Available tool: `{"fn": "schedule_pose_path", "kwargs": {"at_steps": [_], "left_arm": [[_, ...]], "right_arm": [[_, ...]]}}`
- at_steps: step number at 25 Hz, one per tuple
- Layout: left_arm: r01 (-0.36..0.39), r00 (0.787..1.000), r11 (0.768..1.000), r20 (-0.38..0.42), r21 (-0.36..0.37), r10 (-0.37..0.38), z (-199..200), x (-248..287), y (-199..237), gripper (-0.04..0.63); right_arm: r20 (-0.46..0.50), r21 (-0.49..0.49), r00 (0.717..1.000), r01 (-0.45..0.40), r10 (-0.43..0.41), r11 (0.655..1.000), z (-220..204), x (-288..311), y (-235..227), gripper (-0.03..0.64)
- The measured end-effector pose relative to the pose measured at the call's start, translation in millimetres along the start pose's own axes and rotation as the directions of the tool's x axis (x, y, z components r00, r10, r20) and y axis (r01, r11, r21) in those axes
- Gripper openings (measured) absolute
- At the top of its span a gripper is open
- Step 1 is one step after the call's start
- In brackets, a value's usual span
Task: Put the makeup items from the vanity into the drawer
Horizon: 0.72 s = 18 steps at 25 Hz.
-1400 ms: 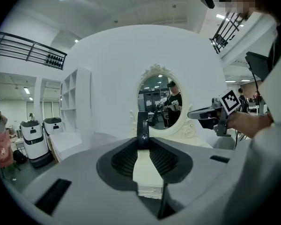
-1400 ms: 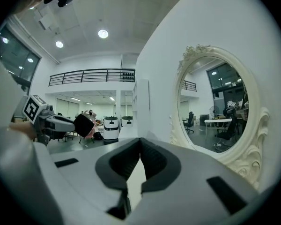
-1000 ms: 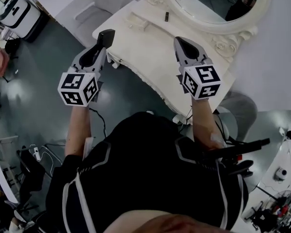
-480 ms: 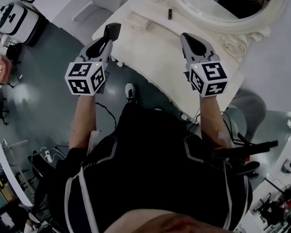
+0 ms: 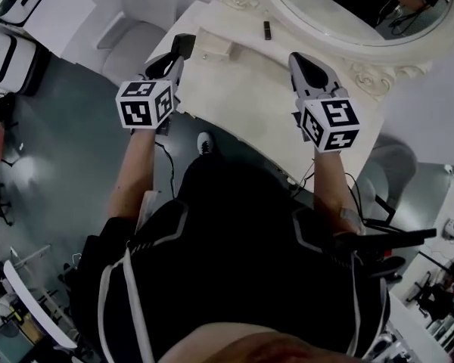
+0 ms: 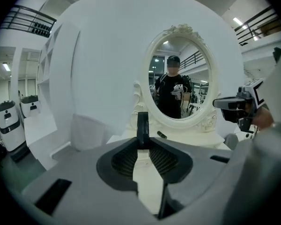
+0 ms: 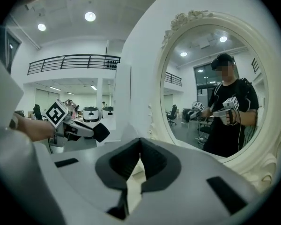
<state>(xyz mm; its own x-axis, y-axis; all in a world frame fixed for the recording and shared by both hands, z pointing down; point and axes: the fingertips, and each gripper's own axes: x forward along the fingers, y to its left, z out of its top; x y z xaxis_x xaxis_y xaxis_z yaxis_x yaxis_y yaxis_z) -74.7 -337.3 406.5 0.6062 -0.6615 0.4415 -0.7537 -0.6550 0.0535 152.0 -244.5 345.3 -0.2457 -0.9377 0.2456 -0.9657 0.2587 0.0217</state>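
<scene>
My left gripper (image 5: 180, 51) is shut on a thin black compact (image 5: 184, 44), held over the left end of the white vanity top (image 5: 242, 104). The left gripper view has the compact (image 6: 142, 125) edge-on and upright between the pads of the left gripper (image 6: 142, 143). My right gripper (image 5: 299, 57) hovers over the vanity's right part, in front of the oval mirror (image 5: 348, 21). In its own view the right gripper (image 7: 140, 142) has its jaws together with nothing in them. A small dark tube (image 5: 266, 29) lies on the top near the mirror's base.
A low cream ledge (image 5: 216, 45) sits on the vanity's back left. A white padded seat (image 5: 129, 40) stands left of the vanity and a grey stool (image 5: 386, 165) at its right. White machines (image 5: 0, 51) stand at the far left on the grey floor.
Both grippers have moved forward towards the mirror. The left one, with the compact in it, now reaches over the vanity's left end. The person has stepped closer.
</scene>
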Motion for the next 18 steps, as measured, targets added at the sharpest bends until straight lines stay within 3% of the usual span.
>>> {"fn": "schedule_pose_path", "kwargs": {"at_steps": [6,12,18], "left_arm": [[0.06,0.994,0.998,-0.088,0.027,-0.058,-14.9,49.6,35.7,0.083],[0.132,0.975,0.99,-0.184,0.045,-0.121,-36.9,94.2,53.3,0.083],[0.219,0.95,0.961,-0.262,0.171,-0.17,-55.3,133.9,60.5,0.083]], "right_arm": [[-0.037,0.013,0.998,0.055,-0.055,0.998,-1.8,31.8,-1.4,0.006],[-0.088,0.035,0.988,0.127,-0.124,0.991,-14.7,41.8,-5.5,0.006],[-0.098,0.078,0.98,0.183,-0.175,0.98,-12.9,49.1,-7.7,0.006]]}}
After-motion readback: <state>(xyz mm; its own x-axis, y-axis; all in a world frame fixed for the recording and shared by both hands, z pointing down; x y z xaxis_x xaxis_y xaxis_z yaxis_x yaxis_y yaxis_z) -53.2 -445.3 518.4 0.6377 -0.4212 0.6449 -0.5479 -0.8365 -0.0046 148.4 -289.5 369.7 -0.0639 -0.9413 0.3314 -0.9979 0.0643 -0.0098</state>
